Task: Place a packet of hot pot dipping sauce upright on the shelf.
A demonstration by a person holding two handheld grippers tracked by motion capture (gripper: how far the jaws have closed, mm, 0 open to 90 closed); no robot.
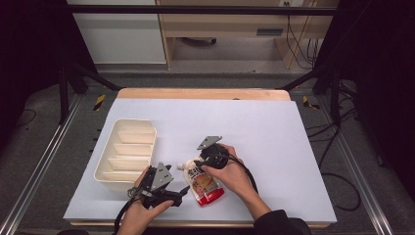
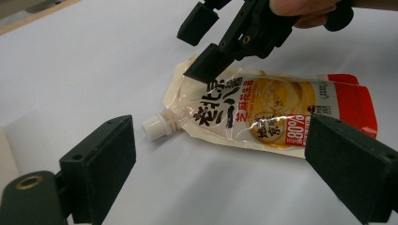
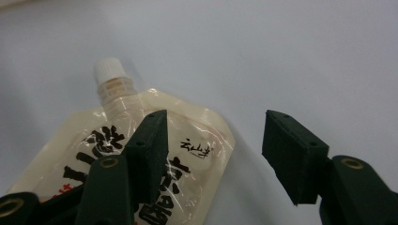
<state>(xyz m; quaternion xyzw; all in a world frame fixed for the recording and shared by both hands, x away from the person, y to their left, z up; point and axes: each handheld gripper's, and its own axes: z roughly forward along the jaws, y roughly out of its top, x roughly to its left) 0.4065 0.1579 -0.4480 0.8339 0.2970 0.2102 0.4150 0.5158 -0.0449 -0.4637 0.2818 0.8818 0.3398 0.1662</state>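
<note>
1. As I lean in over the table [image 1: 274, 127], my right gripper [image 1: 195, 165] hangs over the spout end of a sauce pouch [image 1: 205, 186], its jaws apart and pressing on nothing.
2. In the right gripper view one jaw stands above the pouch's printed face [image 3: 187, 154] and the other over bare table beside its edge; the white screw cap [image 3: 109, 68] lies just beyond them.
3. My left gripper [image 1: 182, 192] sits low at the near edge of the table, just beside the pouch, its jaws spread wide with nothing between them.
4. In the left gripper view the pouch [image 2: 277, 112] lies flat on the pale sheet, cap [image 2: 154, 127] pointing toward my left jaw, red bottom band at the far end from the cap.
5. That same view catches my right gripper [image 2: 202, 44] coming in from above, one jaw tip at the pouch's upper corner; whether it touches the film I cannot tell.
6. In the high view the pouch lies near the front edge, between my two hands, cap toward the far left and red band toward me.
7. A cream tray [image 1: 113, 128] with cross dividers stands left of the pouch, just beyond my left hand [image 1: 142, 208] and apart from the pouch.
8. My right hand [image 1: 232, 176] grips its tool over the pouch's far side, the grey plate [image 1: 209, 142] on top tilted up.
</note>
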